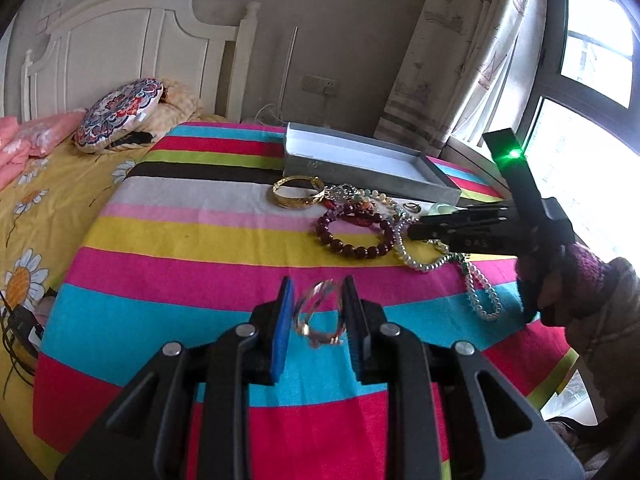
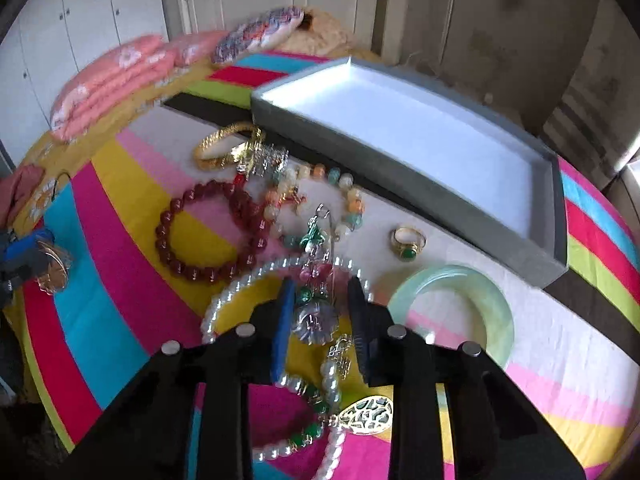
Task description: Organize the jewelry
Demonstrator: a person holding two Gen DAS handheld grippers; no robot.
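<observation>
My left tool [image 1: 318,312] holds a clear glassy bangle [image 1: 318,314] between its blue pads [image 1: 283,320], jaws narrowed onto it, low in the centre of the left wrist view above the striped towel [image 1: 180,272]. In the right wrist view the same bangle shows at the far left edge.

My right tool [image 2: 320,316] points down over the jewelry pile; its jaws stand a little apart, with a pale carved pendant [image 2: 316,322] and green beads between them. I cannot tell whether the pads press on the pendant.

The rest of the jewelry lies on the towel:
- a pearl necklace [image 2: 240,284] curls around and under the right tool, with a gold filigree pendant [image 2: 368,414] at lower centre;
- a dark red bead bracelet [image 2: 208,232] lies left of centre;
- a gold bangle [image 2: 226,146] lies above it;
- a strand of pastel beads [image 2: 340,192] sits at centre;
- a gold ring with a green stone [image 2: 408,244] lies right of centre;
- a pale green jade bangle [image 2: 472,300] lies just right of the right tool.

A shallow grey box with a white lining [image 2: 420,136] stands open in the upper right, beyond the pile.

The towel is spread on a bed with a yellow daisy sheet [image 1: 28,208]; a patterned round cushion [image 1: 120,114] lies at upper left and a curtained window [image 1: 592,40] fills the right.
</observation>
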